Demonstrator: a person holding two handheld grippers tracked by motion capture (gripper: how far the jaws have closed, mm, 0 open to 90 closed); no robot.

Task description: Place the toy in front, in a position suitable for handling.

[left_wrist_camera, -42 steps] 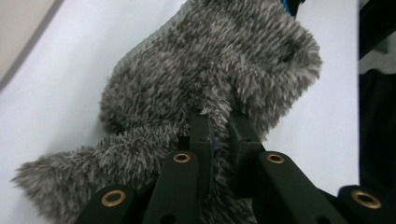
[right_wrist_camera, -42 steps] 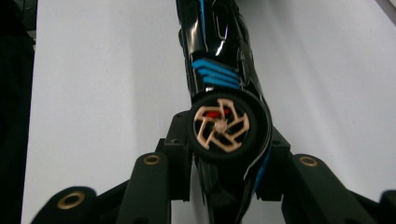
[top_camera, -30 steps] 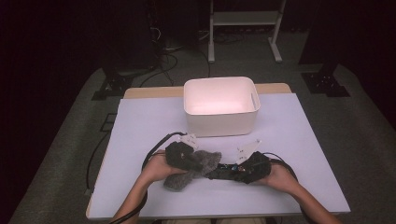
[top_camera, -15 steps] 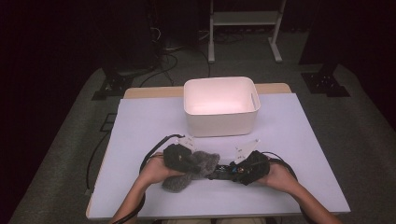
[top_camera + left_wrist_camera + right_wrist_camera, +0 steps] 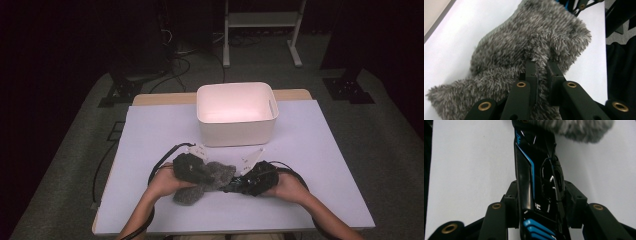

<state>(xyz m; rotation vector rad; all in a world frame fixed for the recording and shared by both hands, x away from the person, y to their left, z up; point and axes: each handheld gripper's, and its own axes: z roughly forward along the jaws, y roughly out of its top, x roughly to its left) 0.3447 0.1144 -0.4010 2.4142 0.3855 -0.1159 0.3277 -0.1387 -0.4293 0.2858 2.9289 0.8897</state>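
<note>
A grey fuzzy cloth pouch (image 5: pixel 216 173) lies on the white table (image 5: pixel 325 150) near its front edge. My left gripper (image 5: pixel 196 171) is shut on a fold of the fuzzy pouch (image 5: pixel 531 37); in the left gripper view the jaws (image 5: pixel 541 66) pinch the pile between them. From the right, my right gripper (image 5: pixel 241 186) is shut on a glossy black object with blue stripes (image 5: pixel 536 170). The right gripper (image 5: pixel 541 195) clamps that object on both sides. Its far end reaches under the pouch's edge (image 5: pixel 574 127), and the tip is hidden.
A white plastic bin (image 5: pixel 235 132) stands behind the hands at the table's middle back, and I see nothing inside it. Black cables loop from both grippers across the table. Dark floor and stand legs surround the table.
The right gripper has slid slightly left with the black object, closer into the fuzzy pouch. The left gripper has stayed nearly still.
</note>
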